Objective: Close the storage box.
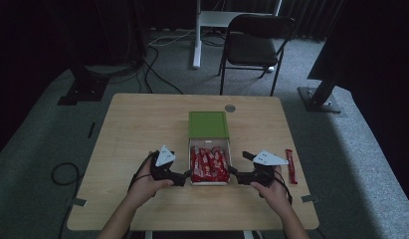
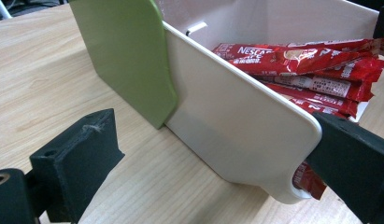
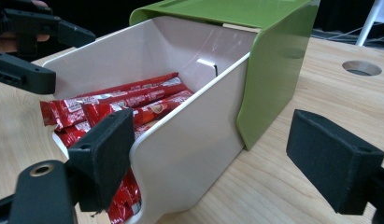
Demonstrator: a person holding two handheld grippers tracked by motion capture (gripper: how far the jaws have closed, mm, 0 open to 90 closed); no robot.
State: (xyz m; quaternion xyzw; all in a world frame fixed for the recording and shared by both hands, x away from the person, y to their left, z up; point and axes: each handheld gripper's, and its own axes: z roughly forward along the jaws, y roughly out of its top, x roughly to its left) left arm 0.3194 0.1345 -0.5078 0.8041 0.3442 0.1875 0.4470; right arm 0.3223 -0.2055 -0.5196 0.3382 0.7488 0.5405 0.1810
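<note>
Drawer of Nescafé sticks flanked by both grippers

Left gripper (image 1: 183, 178) and right gripper (image 1: 235, 174) straddled the white drawer (image 2: 236, 121), fingers apart; pushing evenly would slide it squarely into the green sleeve (image 1: 207, 124).

A dim lab or studio: dark curtains, floor cables (image 1: 157, 59), rig stands (image 1: 85, 87), folding chair (image 1: 254, 42)

High view dim with dark edges; both gripper views bright, sharp, softly shadowed.

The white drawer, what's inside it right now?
The white drawer holds red Nescafe sachets piled lengthwise. The pile hides its bottom, and the green sleeve covers its back end.
</note>
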